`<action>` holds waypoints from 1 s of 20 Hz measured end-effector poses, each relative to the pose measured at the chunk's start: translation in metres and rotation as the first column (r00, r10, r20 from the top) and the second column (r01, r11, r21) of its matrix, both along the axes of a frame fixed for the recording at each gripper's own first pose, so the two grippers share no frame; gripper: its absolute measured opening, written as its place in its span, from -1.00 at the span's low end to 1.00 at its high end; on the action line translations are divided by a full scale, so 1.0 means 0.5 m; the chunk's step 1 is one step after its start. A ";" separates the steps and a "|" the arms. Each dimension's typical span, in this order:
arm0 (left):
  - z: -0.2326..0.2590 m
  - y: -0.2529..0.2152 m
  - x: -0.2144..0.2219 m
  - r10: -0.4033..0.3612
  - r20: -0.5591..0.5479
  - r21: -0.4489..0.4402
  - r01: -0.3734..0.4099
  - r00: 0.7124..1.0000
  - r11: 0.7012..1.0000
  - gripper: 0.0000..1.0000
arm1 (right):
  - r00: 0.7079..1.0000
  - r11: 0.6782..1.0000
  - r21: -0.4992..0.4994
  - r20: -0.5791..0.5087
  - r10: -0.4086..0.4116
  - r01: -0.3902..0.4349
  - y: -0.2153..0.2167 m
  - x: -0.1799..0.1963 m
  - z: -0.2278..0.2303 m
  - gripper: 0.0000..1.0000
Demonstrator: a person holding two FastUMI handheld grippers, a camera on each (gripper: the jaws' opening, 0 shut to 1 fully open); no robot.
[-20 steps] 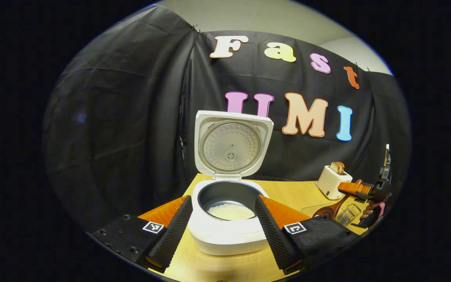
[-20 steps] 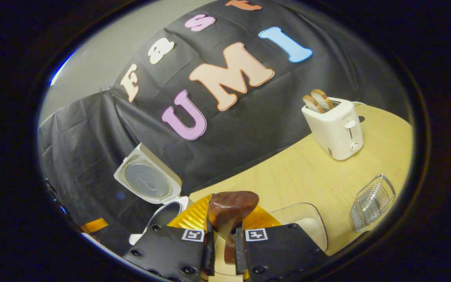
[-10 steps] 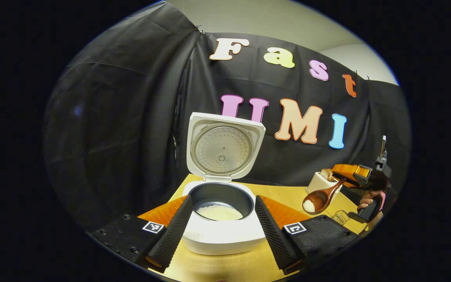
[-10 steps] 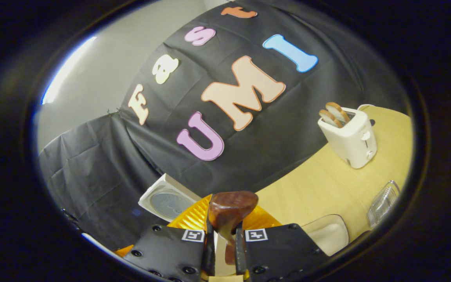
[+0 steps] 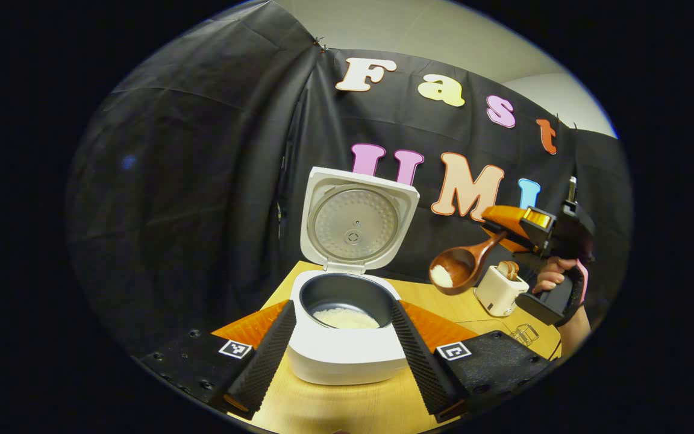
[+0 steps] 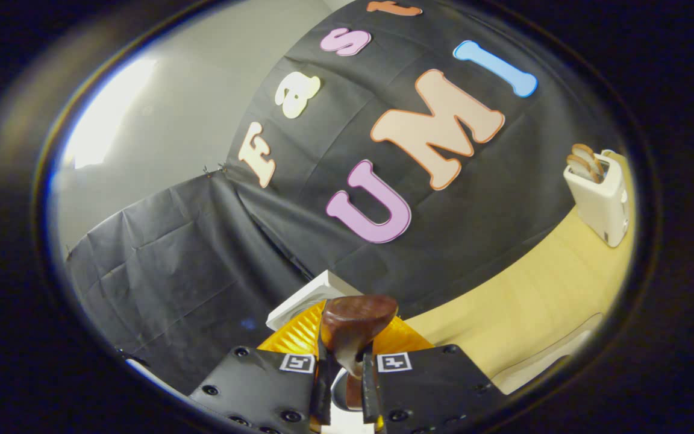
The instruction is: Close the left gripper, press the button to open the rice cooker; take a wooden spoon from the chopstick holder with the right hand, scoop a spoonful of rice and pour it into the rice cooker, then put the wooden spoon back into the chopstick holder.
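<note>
We count one surface (image 5: 335, 407), one cooker (image 5: 347, 355), one toaster (image 5: 497, 292) with two slices in it, one spoon (image 5: 461, 268) and two tools.

The cooker stands open, its lid (image 5: 356, 220) upright, a low layer of rice (image 5: 346, 318) in the pot. The left tool (image 5: 344, 343) is spread wide, one finger on either side of the cooker's front, touching nothing.

In the left gripper view, the right tool (image 5: 506, 232), held by a hand (image 5: 549, 274), hangs in the air right of the cooker and in front of the toaster. It pinches the spoon's handle; the bowl, tipped toward us, holds a little rice and is not yet over the pot.

In the right gripper view, the spoon's back (image 6: 356, 322) hides most of the cooker, leaving a lid corner (image 6: 308, 295). A wire holder (image 5: 525, 331) is half hidden behind the left tool; a clear rim (image 6: 549, 364) at the edge is cut off.
</note>
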State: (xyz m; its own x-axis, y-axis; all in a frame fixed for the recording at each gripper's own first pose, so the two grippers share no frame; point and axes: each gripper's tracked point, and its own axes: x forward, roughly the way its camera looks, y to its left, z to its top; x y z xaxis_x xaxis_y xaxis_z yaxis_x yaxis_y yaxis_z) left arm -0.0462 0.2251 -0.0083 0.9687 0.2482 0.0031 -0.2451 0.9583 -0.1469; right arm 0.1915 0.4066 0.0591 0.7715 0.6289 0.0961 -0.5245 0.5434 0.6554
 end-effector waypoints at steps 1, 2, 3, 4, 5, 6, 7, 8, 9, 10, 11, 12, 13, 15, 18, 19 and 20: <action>-0.003 0.002 -0.003 0.005 -0.004 0.002 -0.005 1.000 1.000 0.90 | 1.000 1.000 -0.009 0.002 0.013 -0.013 0.027 0.004 0.000 -0.51; -0.005 0.005 -0.004 0.010 -0.007 0.002 -0.010 1.000 1.000 0.90 | 1.000 0.999 -0.024 0.005 0.021 -0.021 0.053 0.007 -0.004 -0.51; -0.008 0.006 -0.009 0.011 -0.009 -0.001 -0.011 1.000 1.000 0.90 | 1.000 0.999 -0.046 0.012 0.028 -0.027 0.081 0.010 -0.009 -0.53; -0.014 0.008 -0.011 0.015 -0.011 -0.007 -0.015 1.000 1.000 0.90 | 0.999 0.997 -0.074 0.024 0.035 -0.033 0.106 0.009 -0.014 -0.53; -0.016 0.010 -0.013 0.017 -0.012 -0.013 -0.018 1.000 1.000 0.90 | 0.998 0.994 -0.107 0.042 0.040 -0.035 0.129 0.007 -0.019 -0.54; -0.020 0.013 -0.020 0.022 -0.012 -0.019 -0.022 1.000 1.000 0.90 | 0.997 0.988 -0.148 0.068 0.047 -0.036 0.156 0.001 -0.027 -0.54; -0.022 0.017 -0.021 0.025 -0.014 -0.023 -0.025 1.000 0.999 0.90 | 0.994 0.981 -0.191 0.099 0.052 -0.033 0.176 -0.001 -0.033 -0.55; -0.027 0.019 -0.023 0.029 -0.017 -0.026 -0.030 0.999 0.999 0.90 | 0.990 0.971 -0.238 0.131 0.060 -0.028 0.199 -0.004 -0.039 -0.55; -0.029 0.021 -0.025 0.033 -0.018 -0.027 -0.033 0.999 0.999 0.90 | 0.985 0.958 -0.285 0.158 0.070 -0.022 0.219 -0.006 -0.045 -0.55; -0.031 0.026 -0.028 0.037 -0.021 -0.027 -0.038 0.999 0.999 0.89 | 0.980 0.945 -0.327 0.185 0.077 -0.013 0.235 -0.009 -0.056 -0.53; -0.031 0.031 -0.031 0.043 -0.020 -0.028 -0.043 0.999 0.999 0.89 | 0.974 0.931 -0.366 0.208 0.085 -0.003 0.251 -0.011 -0.062 -0.54; -0.035 0.034 -0.037 0.046 -0.021 -0.031 -0.047 0.999 0.998 0.90 | 0.969 0.916 -0.400 0.230 0.094 0.006 0.266 -0.020 -0.068 -0.54; -0.038 0.038 -0.042 0.050 -0.022 -0.034 -0.051 0.999 0.998 0.90 | 0.961 0.903 -0.429 0.256 0.106 0.014 0.280 -0.024 -0.068 -0.54; -0.047 0.049 -0.047 0.059 -0.030 -0.040 -0.060 0.998 0.997 0.90 | 0.947 0.877 -0.480 0.292 0.135 0.023 0.299 -0.036 -0.072 -0.54; -0.057 0.058 -0.059 0.072 -0.037 -0.048 -0.074 0.997 0.996 0.90 | 0.913 0.829 -0.554 0.374 0.165 0.078 0.318 -0.055 -0.067 -0.53; -0.058 0.059 -0.063 0.073 -0.035 -0.050 -0.075 0.997 0.996 0.90 | 0.899 0.812 -0.576 0.401 0.174 0.100 0.321 -0.058 -0.062 -0.54; -0.061 0.058 -0.065 0.072 -0.036 -0.051 -0.074 0.997 0.996 0.90 | 0.888 0.798 -0.592 0.421 0.186 0.114 0.327 -0.065 -0.063 -0.54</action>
State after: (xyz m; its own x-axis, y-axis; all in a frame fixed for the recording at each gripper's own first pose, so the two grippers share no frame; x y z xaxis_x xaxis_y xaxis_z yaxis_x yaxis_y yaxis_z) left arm -0.0788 0.2543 -0.0387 0.9474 0.3170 -0.0442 -0.3195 0.9290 -0.1869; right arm 0.1591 0.5702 0.0275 0.7137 0.7002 0.0188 -0.6961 0.7120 -0.0924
